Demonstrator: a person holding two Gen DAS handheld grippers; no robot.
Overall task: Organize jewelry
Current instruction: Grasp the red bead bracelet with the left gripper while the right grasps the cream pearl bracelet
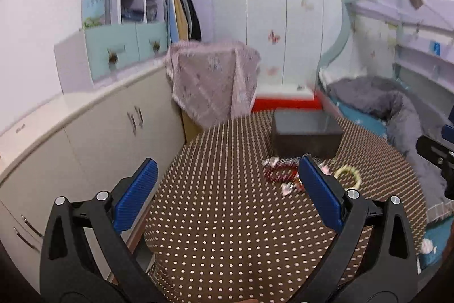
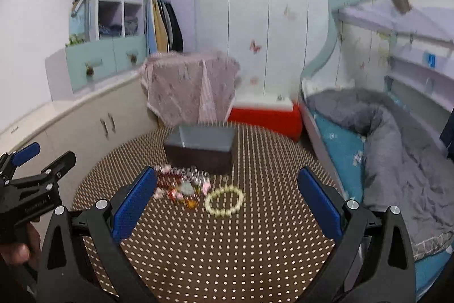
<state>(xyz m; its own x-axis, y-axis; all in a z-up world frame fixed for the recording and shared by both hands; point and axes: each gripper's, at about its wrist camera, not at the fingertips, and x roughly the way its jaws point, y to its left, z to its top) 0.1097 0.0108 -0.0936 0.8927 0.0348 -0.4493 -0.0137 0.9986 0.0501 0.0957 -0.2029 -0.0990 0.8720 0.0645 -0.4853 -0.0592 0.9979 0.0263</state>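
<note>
Where left glimpses, bracelet (image 2: 224,201) whole.

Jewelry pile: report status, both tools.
Left tool open, right tool open, both empty. Jewelry pile and pale bead bracelet on dotted table before dark box. Nothing obstructing.

Matt dark box (image 2: 200,151); dotted woven tablecloth (image 2: 227,246); glossy bead bracelet (image 2: 224,201).

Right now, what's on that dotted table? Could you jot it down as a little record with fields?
surface: round brown table with white dots
container: dark box, open top, at the far side
jewelry: mixed pile in front of the box
separate piece: pale bead bracelet, lying flat right of the pile
left gripper: open, holding nothing
right gripper: open, holding nothing
</note>
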